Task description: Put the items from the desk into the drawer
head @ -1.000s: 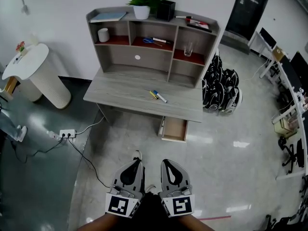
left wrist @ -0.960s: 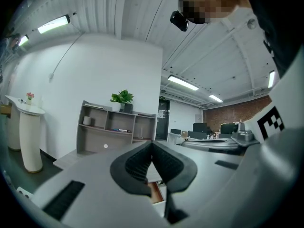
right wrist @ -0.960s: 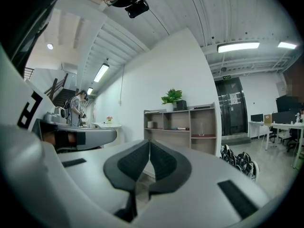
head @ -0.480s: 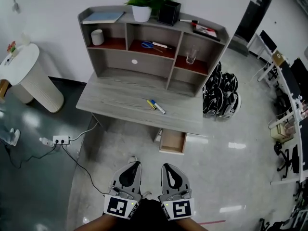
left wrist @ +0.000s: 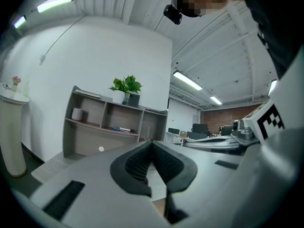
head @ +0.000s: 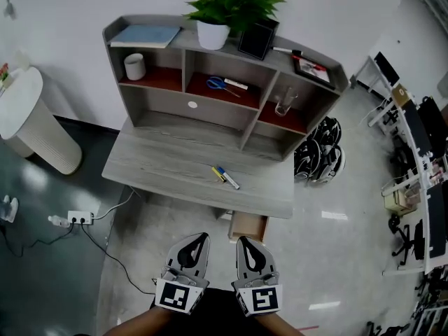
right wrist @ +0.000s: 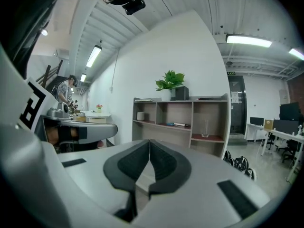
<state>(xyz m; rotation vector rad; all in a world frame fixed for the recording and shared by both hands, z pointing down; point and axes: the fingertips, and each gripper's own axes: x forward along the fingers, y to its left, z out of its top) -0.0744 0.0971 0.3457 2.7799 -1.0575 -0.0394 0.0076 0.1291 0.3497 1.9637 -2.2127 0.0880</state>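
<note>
A yellowish pen and a white pen with a blue end lie side by side on the desk. They are right of its middle and nearer the front edge than the back, close together, both slanting from back-left to front-right. The drawer hangs pulled open below the front edge, toward the right corner. Its pale wooden inside is partly covered by the desktop.

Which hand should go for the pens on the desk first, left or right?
Right, narrowly. The left tongs and right tongs are both shut, empty, short of the desk; the pens lie about midway ahead. But the open drawer sits ahead of the right tongs, so its carry looks shorter.
</note>
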